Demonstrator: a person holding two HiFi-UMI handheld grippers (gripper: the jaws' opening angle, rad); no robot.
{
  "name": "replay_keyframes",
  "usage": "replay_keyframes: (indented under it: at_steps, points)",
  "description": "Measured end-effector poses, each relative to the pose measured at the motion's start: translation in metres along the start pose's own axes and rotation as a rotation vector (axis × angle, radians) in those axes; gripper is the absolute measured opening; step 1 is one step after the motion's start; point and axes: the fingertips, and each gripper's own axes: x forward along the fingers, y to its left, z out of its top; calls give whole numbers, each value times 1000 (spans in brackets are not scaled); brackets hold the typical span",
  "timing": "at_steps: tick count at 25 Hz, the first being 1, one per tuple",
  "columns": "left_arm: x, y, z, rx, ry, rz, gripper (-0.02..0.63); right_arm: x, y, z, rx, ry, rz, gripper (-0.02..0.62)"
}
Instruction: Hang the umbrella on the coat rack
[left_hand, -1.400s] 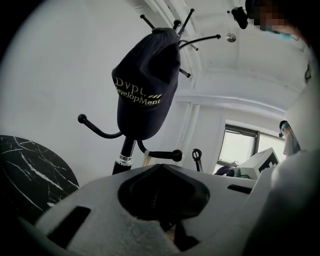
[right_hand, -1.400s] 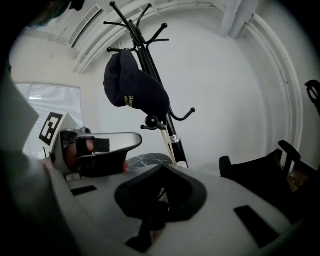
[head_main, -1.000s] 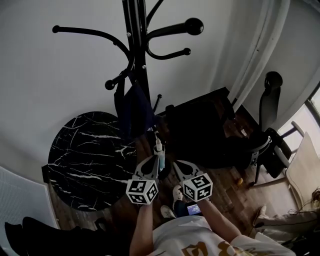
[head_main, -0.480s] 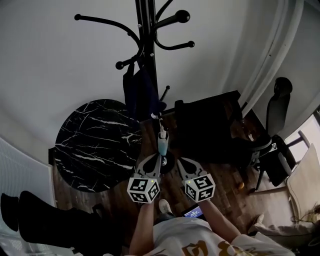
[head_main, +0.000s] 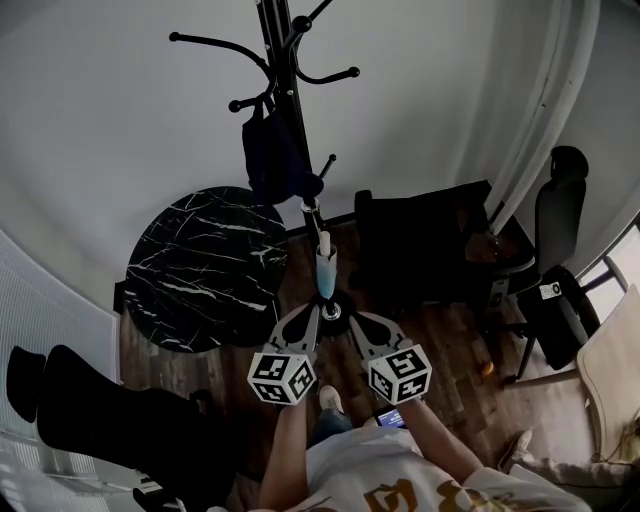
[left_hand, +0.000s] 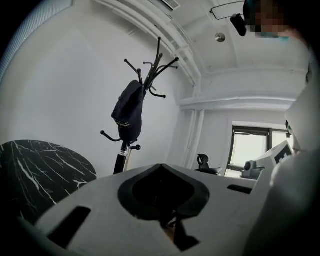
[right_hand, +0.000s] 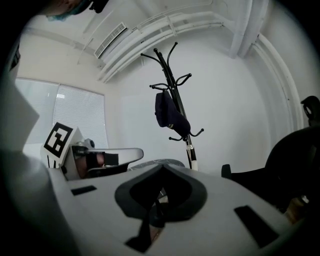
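A dark blue folded umbrella (head_main: 270, 155) hangs from a low hook of the black coat rack (head_main: 290, 70). It also shows as a dark bundle on the rack in the left gripper view (left_hand: 129, 112) and the right gripper view (right_hand: 171, 117). My left gripper (head_main: 308, 320) and right gripper (head_main: 360, 326) sit side by side low in the head view, near the rack's base and well short of the umbrella. Both are shut with nothing between the jaws. In each gripper view the jaws meet around a small dark hole.
A round black marble table (head_main: 200, 265) stands left of the rack. A dark armchair (head_main: 430, 250) and a black office chair (head_main: 560, 230) are to the right, with a light chair (head_main: 615, 350) at the edge. A black shape (head_main: 90, 420) lies lower left.
The head view has drawn back: the rack and hanging umbrella look smaller and farther. Both grippers stay shut and low, side by side. The umbrella has not moved on its hook.
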Motion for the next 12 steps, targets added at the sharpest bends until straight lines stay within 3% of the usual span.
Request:
replay_keyframes:
  at_steps: [12]
  points:
    - [-35,-45,-7,36,-20,27,20,-53,11,0,-31,-28,11,11]
